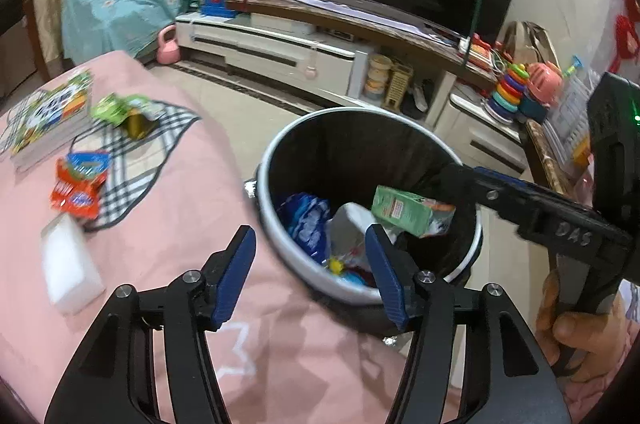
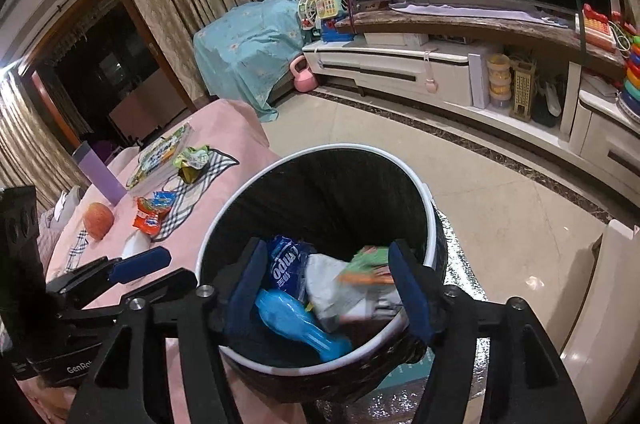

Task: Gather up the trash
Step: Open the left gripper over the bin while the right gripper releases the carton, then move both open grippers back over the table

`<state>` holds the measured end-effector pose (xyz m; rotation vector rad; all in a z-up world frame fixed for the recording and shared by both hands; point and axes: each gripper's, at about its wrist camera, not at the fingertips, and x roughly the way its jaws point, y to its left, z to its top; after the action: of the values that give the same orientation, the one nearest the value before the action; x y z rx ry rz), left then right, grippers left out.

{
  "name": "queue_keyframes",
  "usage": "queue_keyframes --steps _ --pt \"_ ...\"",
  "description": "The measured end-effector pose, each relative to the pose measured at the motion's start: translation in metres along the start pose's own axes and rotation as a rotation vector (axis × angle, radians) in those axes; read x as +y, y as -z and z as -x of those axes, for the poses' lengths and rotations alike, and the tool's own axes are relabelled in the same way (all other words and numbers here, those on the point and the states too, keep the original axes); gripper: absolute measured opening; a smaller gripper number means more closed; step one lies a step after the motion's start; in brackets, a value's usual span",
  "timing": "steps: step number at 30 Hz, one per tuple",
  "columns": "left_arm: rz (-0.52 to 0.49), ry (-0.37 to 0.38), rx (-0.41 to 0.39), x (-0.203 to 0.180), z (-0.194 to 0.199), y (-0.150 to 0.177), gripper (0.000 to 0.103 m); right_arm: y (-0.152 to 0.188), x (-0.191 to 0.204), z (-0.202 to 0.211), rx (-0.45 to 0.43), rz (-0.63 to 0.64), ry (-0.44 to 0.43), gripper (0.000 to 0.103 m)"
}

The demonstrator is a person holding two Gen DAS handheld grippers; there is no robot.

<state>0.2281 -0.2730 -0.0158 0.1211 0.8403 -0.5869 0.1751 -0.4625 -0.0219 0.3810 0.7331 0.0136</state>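
Black inside, the white-rimmed bin [image 1: 280,148] holds a blue packet [image 1: 306,224], grey wrapper [image 2: 332,284] and green carton [image 1: 404,210]. Both the left gripper [image 1: 310,276] and right gripper [image 2: 330,298] gape empty. Only the right wrist view shows a blue bottle [image 2: 300,324] in the bin and an apple [image 2: 98,220] on the table.

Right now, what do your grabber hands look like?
Each is a black plastic frame with silver bolts and two blue ribbed pads. The right gripper has raised "DAS" letters and a green light; the left gripper carries white "GenRo" lettering.
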Motion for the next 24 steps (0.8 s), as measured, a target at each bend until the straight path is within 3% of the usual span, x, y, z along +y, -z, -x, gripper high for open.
queue_keyframes --steps 4,6,11,16,24 --pt "0.055 -0.024 0.001 0.020 0.009 0.014 0.063 0.003 0.009 0.006 -0.025 -0.010 -0.017 0.088" --pt "0.081 -0.038 0.006 0.031 0.013 0.022 0.064 0.007 0.016 0.009 -0.034 -0.015 -0.029 0.091" --pt "0.147 -0.067 0.020 0.056 0.024 0.045 0.065 0.015 0.031 0.014 -0.038 -0.009 -0.051 0.094" --pt "0.206 -0.106 0.006 0.078 0.038 0.063 0.075 0.028 0.049 0.020 -0.059 0.002 -0.040 0.096" --pt "0.290 -0.162 -0.010 0.111 0.054 0.085 0.078 0.051 0.082 0.026 -0.087 0.048 -0.066 0.100"
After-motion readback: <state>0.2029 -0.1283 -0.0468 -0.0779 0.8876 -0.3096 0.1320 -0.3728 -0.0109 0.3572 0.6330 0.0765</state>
